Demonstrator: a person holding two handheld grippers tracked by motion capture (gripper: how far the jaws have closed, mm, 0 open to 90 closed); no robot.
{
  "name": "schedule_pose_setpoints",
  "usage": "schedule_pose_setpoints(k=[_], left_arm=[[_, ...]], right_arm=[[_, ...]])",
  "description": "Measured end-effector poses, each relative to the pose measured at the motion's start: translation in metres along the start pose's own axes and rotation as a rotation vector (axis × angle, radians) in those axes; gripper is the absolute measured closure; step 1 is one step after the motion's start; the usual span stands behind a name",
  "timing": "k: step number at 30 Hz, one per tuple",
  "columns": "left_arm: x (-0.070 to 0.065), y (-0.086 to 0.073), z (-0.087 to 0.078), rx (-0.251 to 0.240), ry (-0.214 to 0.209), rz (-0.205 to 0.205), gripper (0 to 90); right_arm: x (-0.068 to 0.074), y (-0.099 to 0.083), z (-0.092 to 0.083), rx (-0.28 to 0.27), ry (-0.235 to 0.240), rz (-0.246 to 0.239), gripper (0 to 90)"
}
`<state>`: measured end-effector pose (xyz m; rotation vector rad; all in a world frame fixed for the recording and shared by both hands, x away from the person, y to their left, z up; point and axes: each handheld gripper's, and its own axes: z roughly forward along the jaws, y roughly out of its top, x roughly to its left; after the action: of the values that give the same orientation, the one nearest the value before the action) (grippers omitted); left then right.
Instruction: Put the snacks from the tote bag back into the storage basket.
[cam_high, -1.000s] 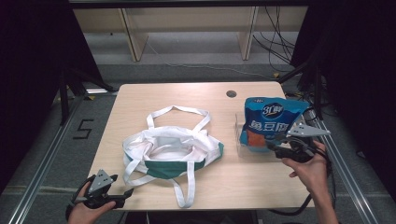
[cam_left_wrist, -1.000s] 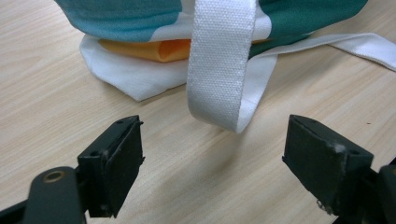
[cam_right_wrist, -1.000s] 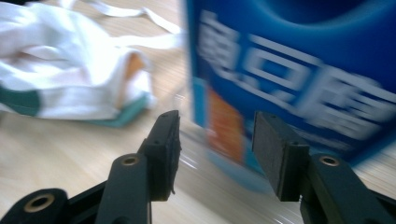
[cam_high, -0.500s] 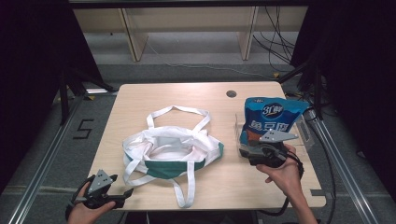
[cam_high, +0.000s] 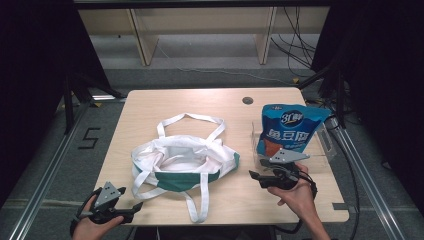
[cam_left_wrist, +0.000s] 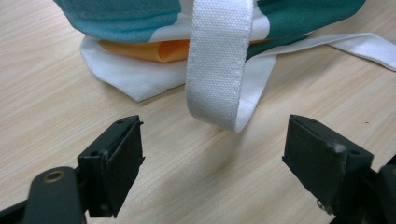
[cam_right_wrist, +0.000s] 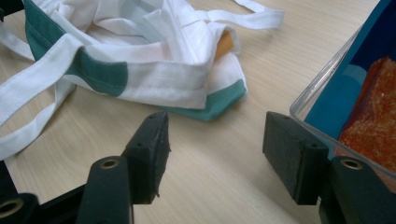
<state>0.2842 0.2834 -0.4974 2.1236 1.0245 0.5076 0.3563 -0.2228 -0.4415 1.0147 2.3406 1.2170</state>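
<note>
Light wooden counter (cam_high: 150, 107) across the middle of the high view. White and green tote bag (cam_high: 182, 162) lying slumped at centre frame, mouth gaping upward, straps spread toward the upper middle and down toward the lower edge. One white strap (cam_high: 196, 205) trailing to the lower centre, near the front edge of the counter.

Left hand-held gripper (cam_high: 136, 207) at the lower left of the high view, held in a hand (cam_high: 92, 226), just beside the bag's lower left corner and apart from it. In the left gripper view, jaws standing wide open with nothing between them, bare counter (cam_left_wrist: 60, 107) under them; looped white strap (cam_left_wrist: 219, 65) hanging in the upper middle of the frame, just beyond the gap, with the bag's green cloth (cam_left_wrist: 303, 18) along the top and a bit of orange lining (cam_left_wrist: 149, 49) beneath it.

Right hand-held gripper (cam_high: 254, 175) at the lower right of centre in the high view, held in a hand (cam_high: 299, 196), pointing left toward the bag's right end, near it but not touching. Jaws open and just been widening, nothing between them. In the right gripper view, bag (cam_right_wrist: 140, 60) filling the upper left, its green-edged corner (cam_right_wrist: 224, 100) just beyond the jaws; clear plastic bin (cam_right_wrist: 322, 81) at the right edge.

Blue snack pouch (cam_high: 290, 132) standing upright in the clear bin (cam_high: 325, 145) at the right of the high view, just behind the right hand-held gripper.
</note>
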Motion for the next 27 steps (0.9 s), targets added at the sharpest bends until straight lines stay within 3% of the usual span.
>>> schedule_pose_setpoints(k=[6,7,8,10,11,12,14,15,16,19,21,22,24,25,26,27], left_arm=[[0.0,0.0,-0.001,0.013,0.008,0.015,18.9],[-0.002,0.0,0.001,-0.013,0.012,-0.022,18.8],[0.0,0.0,-0.001,0.009,0.01,0.005,18.9],[0.0,0.0,-0.001,0.012,0.004,0.013,18.8],[-0.003,0.0,0.001,-0.025,0.003,-0.029,18.8],[-0.004,0.0,0.002,-0.026,0.001,-0.049,18.8],[-0.002,0.0,0.0,0.002,-0.002,-0.026,18.8],[-0.003,0.0,0.001,-0.007,0.0,-0.032,18.8],[-0.004,0.0,0.002,-0.022,0.002,-0.05,18.8],[-0.004,0.0,0.002,-0.021,0.002,-0.05,18.8],[-0.002,0.0,0.0,-0.002,0.002,-0.005,18.8],[-0.002,0.0,0.0,-0.002,0.0,-0.005,18.8],[-0.003,0.0,0.001,-0.018,0.002,-0.03,18.8],[-0.002,0.001,0.0,0.004,-0.001,-0.007,18.8],[-0.004,0.0,0.001,-0.017,0.005,-0.029,18.8],[-0.002,0.001,0.0,0.001,0.0,-0.012,18.8]], right_arm=[[0.002,-0.004,-0.001,0.006,0.0,0.011,39.4],[0.002,-0.006,0.0,-0.003,0.016,0.019,39.1],[0.003,-0.007,0.0,-0.015,0.003,0.012,38.9],[0.004,-0.009,0.001,-0.007,0.031,0.02,37.6],[0.006,-0.01,0.0,0.003,0.027,0.045,37.5],[0.005,-0.012,0.0,-0.006,0.026,0.029,37.1],[0.005,-0.015,0.001,-0.004,0.033,0.016,36.4],[0.007,-0.017,0.001,-0.003,0.023,0.033,36.1],[0.006,-0.018,0.002,-0.001,0.031,0.022,35.7],[0.007,-0.022,0.003,0.012,0.038,0.004,35.6],[0.008,-0.025,0.004,0.019,0.05,0.009,35.3],[0.008,-0.026,0.003,0.018,0.026,-0.004,35.0],[0.011,-0.028,0.002,0.04,0.039,0.027,34.6],[0.012,-0.03,0.003,0.026,0.046,0.035,34.5],[0.009,-0.031,0.004,0.031,0.065,0.017,34.3],[0.011,-0.032,0.003,0.034,0.049,0.03,34.2]])
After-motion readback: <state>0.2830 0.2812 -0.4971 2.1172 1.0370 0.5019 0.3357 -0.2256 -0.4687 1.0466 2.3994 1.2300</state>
